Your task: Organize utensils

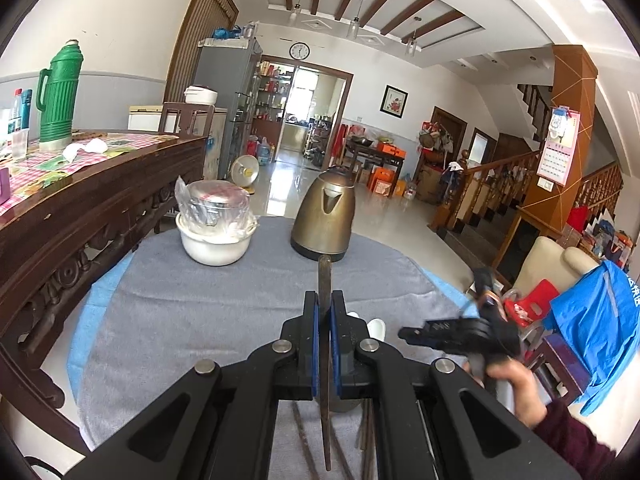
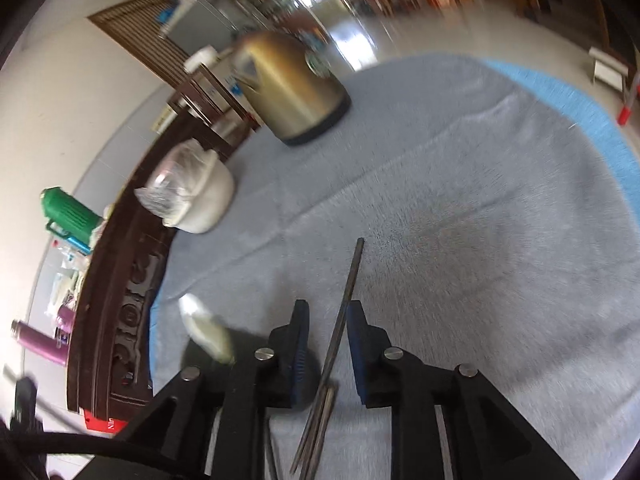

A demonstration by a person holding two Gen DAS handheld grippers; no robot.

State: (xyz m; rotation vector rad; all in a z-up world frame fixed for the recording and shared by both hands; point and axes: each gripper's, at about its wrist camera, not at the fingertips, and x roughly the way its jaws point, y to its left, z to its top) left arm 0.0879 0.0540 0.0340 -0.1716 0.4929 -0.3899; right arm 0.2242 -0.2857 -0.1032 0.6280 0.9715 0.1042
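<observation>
Midway through gathering chopsticks: left claw (image 1: 325,312) clenched on one dark chopstick (image 1: 324,276) at lower centre, right claw (image 2: 326,320) released around a second chopstick (image 2: 352,272) over the grey cloth (image 2: 480,240); next, probably laying both together.

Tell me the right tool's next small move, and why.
Probably close the right tool on the dark chopstick: its pads stand apart with the stick slanting between them, close to the right pad. The left tool already clamps another stick.
</observation>
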